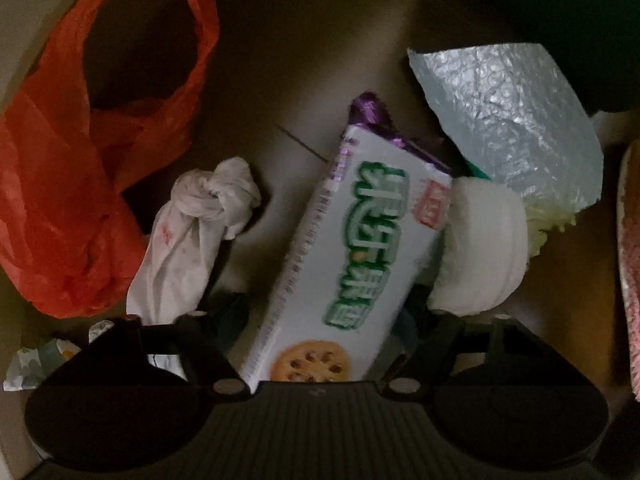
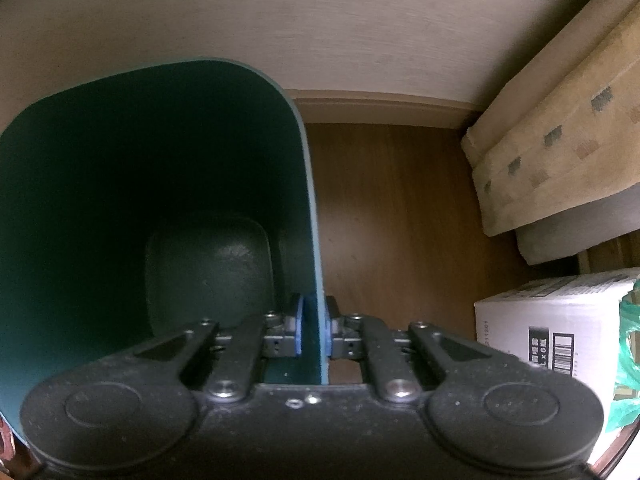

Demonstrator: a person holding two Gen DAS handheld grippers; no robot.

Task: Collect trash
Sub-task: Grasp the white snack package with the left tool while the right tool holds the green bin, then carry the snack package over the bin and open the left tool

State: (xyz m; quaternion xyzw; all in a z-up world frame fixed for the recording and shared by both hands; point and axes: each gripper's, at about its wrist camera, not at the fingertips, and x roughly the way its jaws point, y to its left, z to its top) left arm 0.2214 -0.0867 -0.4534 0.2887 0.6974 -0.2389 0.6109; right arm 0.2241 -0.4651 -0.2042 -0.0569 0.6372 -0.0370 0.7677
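Note:
In the left wrist view my left gripper (image 1: 320, 320) is spread wide around a white cookie packet (image 1: 352, 256) with green lettering and a purple end; whether its fingertips touch the packet is hidden. Around it lie a knotted white tissue bag (image 1: 192, 232), a red plastic bag (image 1: 80, 184), a white round pad (image 1: 480, 248) and a bubble-wrap sheet (image 1: 508, 120). In the right wrist view my right gripper (image 2: 314, 334) is shut on the right wall of a dark green trash bin (image 2: 120, 200), its blue pads (image 2: 297, 332) on either side of the rim. The bin looks empty inside.
A white cardboard box (image 2: 552, 320) with a green bag (image 2: 628, 360) stands at right on the wooden floor (image 2: 392, 208). A beige cushion (image 2: 560, 128) leans in the far right corner. A pink textured item (image 1: 628, 272) sits at the right edge of the left view.

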